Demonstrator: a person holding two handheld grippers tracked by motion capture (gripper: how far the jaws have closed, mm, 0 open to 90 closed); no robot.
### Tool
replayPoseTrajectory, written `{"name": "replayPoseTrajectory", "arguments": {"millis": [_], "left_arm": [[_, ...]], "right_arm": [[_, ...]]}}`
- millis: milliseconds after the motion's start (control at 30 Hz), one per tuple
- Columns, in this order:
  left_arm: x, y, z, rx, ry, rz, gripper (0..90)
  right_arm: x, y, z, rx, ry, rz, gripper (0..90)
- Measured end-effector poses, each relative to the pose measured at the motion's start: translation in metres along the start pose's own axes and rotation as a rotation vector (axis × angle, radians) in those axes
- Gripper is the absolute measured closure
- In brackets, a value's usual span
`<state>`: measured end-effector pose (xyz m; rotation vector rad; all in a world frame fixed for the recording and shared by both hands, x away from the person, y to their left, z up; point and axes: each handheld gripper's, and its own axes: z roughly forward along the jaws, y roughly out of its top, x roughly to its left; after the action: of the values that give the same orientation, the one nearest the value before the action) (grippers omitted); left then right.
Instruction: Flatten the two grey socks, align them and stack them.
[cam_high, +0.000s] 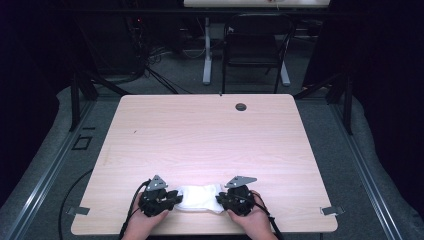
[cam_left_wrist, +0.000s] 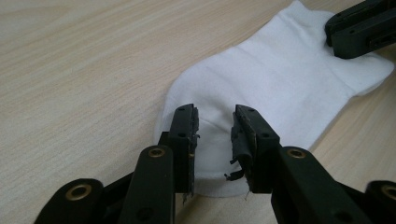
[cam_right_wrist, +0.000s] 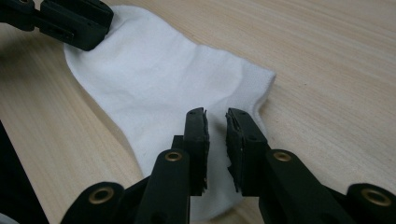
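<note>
White sock (cam_high: 200, 198) lay flat at the bench's (cam_high: 210, 140) near edge, left tool (cam_left_wrist: 214, 135) and right tool (cam_right_wrist: 215, 133) each part-open over opposite ends, gripping nothing; a shallow close risked pinching one layer, or dragging the sock off the bench.

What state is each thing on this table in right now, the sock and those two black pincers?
white sock: lying flat on the table, unfolded.
left gripper: jaws apart over one end of the sock, nothing clamped.
right gripper: jaws narrowly apart over the other end, nothing clamped.
</note>
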<state>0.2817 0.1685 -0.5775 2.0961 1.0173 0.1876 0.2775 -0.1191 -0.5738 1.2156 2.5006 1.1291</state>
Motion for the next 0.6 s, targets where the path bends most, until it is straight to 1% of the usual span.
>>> {"name": "replayPoseTrajectory", "arguments": {"millis": [133, 233, 367, 400, 433, 467, 500, 567, 600], "left_arm": [[0.0, 0.001, -0.001, -0.003, -0.004, -0.005, 66.5], [0.001, 0.002, -0.003, -0.014, -0.018, -0.012, 62.8], [0.002, 0.004, -0.009, -0.037, -0.026, -0.01, 59.8], [0.001, 0.004, -0.012, -0.049, -0.028, -0.011, 58.7], [0.001, 0.004, -0.012, -0.049, -0.028, -0.011, 56.3], [0.0, 0.004, -0.015, -0.067, -0.029, -0.007, 55.2], [0.001, 0.005, -0.016, -0.068, -0.028, -0.003, 54.7], [0.002, 0.005, -0.019, -0.079, -0.021, -0.005, 52.8], [0.003, 0.005, -0.021, -0.081, -0.015, 0.001, 52.2]], "right_arm": [[0.0, 0.001, -0.001, -0.009, 0.002, 0.001, 76.6], [-0.001, 0.002, -0.004, -0.013, 0.011, 0.001, 75.3], [-0.001, 0.004, -0.01, -0.049, 0.016, 0.01, 73.9], [-0.001, 0.005, -0.011, -0.059, 0.017, 0.011, 72.9], [-0.001, 0.005, -0.011, -0.059, 0.017, 0.011, 72.9], [-0.002, 0.006, -0.016, -0.079, 0.012, 0.011, 70.2], [-0.002, 0.006, -0.018, -0.09, 0.011, 0.005, 69.4], [-0.002, 0.006, -0.021, -0.111, 0.008, 0.007, 66.4], [-0.003, 0.007, -0.023, -0.116, 0.001, -0.005, 64.6]]}}
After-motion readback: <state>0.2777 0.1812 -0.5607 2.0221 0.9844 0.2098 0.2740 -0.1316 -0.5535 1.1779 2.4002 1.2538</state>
